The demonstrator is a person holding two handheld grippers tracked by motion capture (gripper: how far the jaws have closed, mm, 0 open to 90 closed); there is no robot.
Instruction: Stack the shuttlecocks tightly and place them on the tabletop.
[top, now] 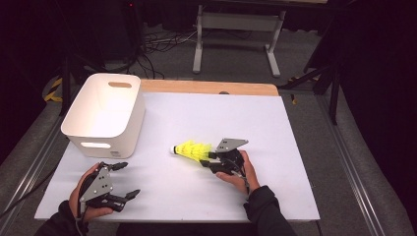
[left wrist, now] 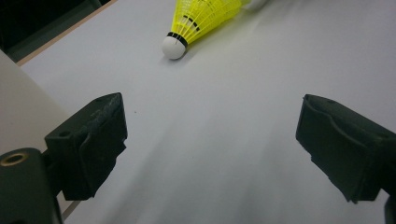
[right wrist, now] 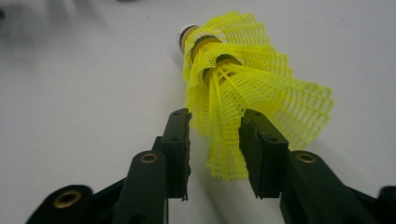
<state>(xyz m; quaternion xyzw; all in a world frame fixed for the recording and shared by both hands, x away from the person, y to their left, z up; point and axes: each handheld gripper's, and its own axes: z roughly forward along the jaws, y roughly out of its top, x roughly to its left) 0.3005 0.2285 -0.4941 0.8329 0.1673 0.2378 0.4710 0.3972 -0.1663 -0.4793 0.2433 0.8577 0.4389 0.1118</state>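
Right gripper view puts me right on top of the shuttlecocks [right wrist: 243,93], what looks like two or three yellow ones nested into each other, lying on their side on the white table [right wrist: 84,93] with the cork noses pointing away from me. My right gripper [right wrist: 214,149] has its jaws partly open with the skirt of the nearest one sitting in the gap; the mesh brushes the right-hand one, but I honestly can't tell from this angle whether either pad is pressing, so I'd call it loose rather than gripped. In the high view the stack [top: 191,149] lies mid-table, well apart from the white bin [top: 105,115] at the far left. My left gripper [top: 119,179] sits near the front edge, jaws wide and holding nothing. My read: this is either a let-go or the start of a fresh pinch on the skirt. The next move needs me to decide, then either back straight off without snagging the net, or squeeze gently and lift toward the bin. Material-wise the skirts are thin plastic lattice, springy and easy to crush, flaring into a cone with ragged ends; the noses are smooth, rounded, white with a dark band. The table surface is matte and flat, the bin smooth-walled with handle slots.
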